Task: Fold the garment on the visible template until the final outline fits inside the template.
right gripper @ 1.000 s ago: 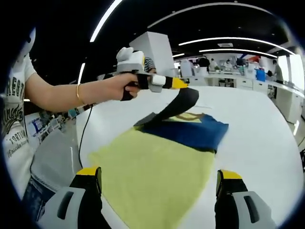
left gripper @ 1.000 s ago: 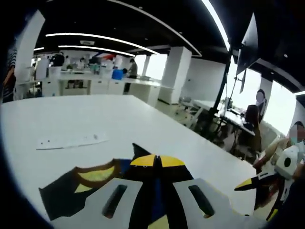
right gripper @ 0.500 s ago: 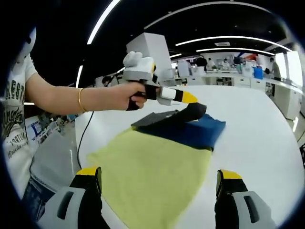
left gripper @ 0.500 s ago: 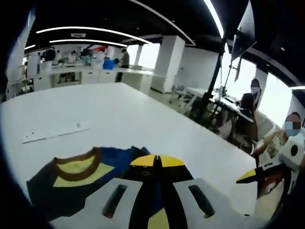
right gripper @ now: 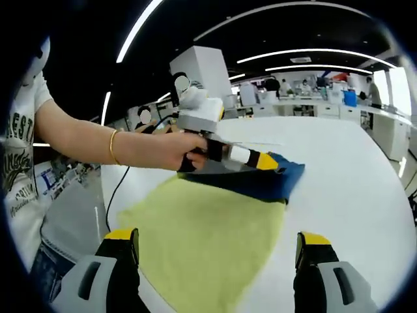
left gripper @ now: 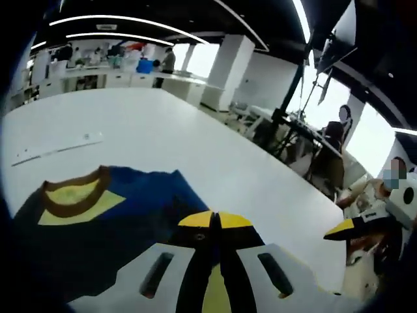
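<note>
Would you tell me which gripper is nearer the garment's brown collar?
Left. The left gripper is shut on the blue garment beside the brown collar; the right gripper hangs open over the yellow part.

Hidden and cut off
Shirt runs off the lower left — yellow cloth passes beneath the jaws at the bottom edge.

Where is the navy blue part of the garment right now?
In the right gripper view, the navy blue part lies on the white table at the yellow garment's far end, under the left gripper.
</note>
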Available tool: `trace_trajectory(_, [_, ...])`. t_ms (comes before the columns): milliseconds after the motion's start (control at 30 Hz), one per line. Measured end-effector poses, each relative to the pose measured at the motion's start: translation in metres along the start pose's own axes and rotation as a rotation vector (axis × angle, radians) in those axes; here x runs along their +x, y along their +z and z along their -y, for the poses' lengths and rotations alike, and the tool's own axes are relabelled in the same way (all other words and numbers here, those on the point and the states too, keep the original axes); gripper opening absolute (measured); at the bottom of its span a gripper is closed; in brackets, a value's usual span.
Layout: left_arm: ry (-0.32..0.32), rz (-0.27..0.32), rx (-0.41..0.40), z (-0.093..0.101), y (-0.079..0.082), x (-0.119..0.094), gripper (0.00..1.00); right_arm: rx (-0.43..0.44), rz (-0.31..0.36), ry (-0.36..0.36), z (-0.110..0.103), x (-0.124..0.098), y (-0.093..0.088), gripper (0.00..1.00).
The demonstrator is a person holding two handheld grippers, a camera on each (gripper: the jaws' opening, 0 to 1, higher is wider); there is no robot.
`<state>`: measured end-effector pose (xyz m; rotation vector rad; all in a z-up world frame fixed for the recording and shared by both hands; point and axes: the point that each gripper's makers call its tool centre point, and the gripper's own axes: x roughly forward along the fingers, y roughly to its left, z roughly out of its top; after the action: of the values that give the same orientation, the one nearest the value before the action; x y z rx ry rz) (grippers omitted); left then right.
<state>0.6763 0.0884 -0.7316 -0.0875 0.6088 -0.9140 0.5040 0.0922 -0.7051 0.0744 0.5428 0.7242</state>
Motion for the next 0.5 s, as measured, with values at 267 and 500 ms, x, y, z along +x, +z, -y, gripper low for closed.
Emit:
trace_trajectory(267, [-0.067, 0.016, 0.059, 0.017, 0.002, -0.004, 0.22, -0.003, -0.008, 0.013, -0.002, 0.002, -0.001, 0.99])
trace_trajectory(500, [-0.081, 0.078, 0.12, 0.019, 0.02, -0.016, 0.53, -0.02, -0.023, 0.036, -0.006, 0.002, -0.001, 0.99])
